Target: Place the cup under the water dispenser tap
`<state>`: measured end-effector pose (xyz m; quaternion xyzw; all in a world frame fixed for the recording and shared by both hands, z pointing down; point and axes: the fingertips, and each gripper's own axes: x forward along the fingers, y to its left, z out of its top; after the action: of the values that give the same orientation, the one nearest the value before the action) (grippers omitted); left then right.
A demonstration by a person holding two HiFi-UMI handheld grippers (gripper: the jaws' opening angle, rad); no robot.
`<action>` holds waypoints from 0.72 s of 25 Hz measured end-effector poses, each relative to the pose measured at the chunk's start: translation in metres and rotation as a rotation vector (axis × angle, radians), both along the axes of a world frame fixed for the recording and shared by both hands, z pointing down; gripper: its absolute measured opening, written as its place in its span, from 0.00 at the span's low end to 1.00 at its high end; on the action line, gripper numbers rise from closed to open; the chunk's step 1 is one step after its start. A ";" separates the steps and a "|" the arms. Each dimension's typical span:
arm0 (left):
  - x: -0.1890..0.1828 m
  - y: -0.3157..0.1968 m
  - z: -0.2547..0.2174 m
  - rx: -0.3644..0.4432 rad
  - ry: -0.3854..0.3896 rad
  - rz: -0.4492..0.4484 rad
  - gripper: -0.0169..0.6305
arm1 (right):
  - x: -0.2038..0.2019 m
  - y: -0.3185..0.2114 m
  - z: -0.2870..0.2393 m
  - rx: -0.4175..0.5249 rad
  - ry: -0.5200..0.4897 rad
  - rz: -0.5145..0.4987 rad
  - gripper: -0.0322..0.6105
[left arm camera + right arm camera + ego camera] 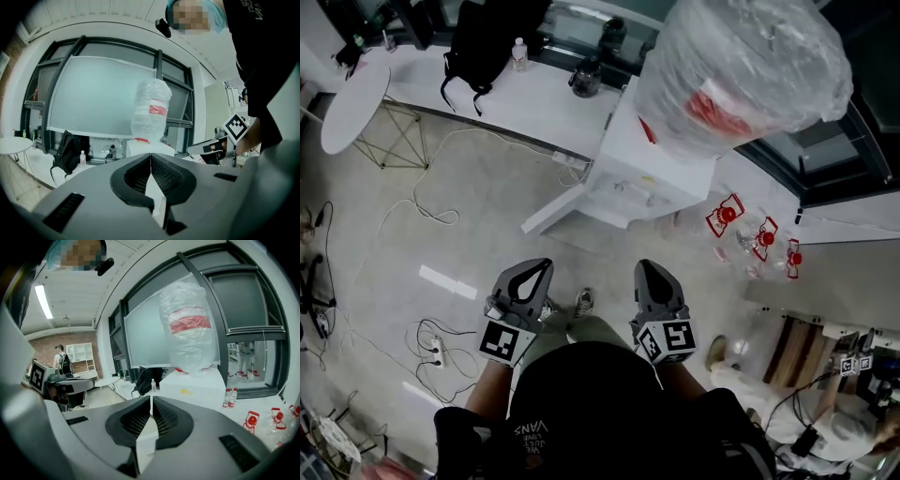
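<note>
Grey left tool [540, 266], right tool [648, 267]; black shirt [609, 408].

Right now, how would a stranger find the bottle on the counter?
Find the white water dispenser. A white counter runs left of it. The small clear bottle stands beside the black backpack, far from the bottles with red labels.

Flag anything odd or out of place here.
The big bottle atop the dispenser is wrapped in crinkled plastic. Several red-labelled bottles lie scattered on the floor right of it, and cables trail loose at left. No cup shows.
</note>
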<state>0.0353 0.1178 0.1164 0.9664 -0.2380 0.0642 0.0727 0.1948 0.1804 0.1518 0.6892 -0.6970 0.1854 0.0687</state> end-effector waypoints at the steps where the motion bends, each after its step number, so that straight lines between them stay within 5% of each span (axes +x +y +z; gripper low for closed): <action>1: -0.004 -0.004 0.001 0.006 0.002 0.009 0.06 | -0.006 -0.006 0.001 0.001 0.006 0.002 0.12; 5: -0.027 -0.019 0.012 0.017 0.023 0.037 0.06 | -0.026 -0.030 0.017 -0.004 0.050 0.019 0.12; 9: -0.048 -0.033 0.034 0.136 -0.054 0.122 0.06 | -0.044 -0.055 0.040 0.013 0.067 0.035 0.12; 18: -0.048 -0.066 0.126 0.025 -0.070 0.056 0.06 | -0.033 -0.111 0.139 -0.069 0.071 -0.029 0.12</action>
<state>-0.0131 0.0523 0.2421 0.9706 -0.2143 0.0972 0.0504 0.1623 0.0692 0.2904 0.6824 -0.6973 0.1840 0.1196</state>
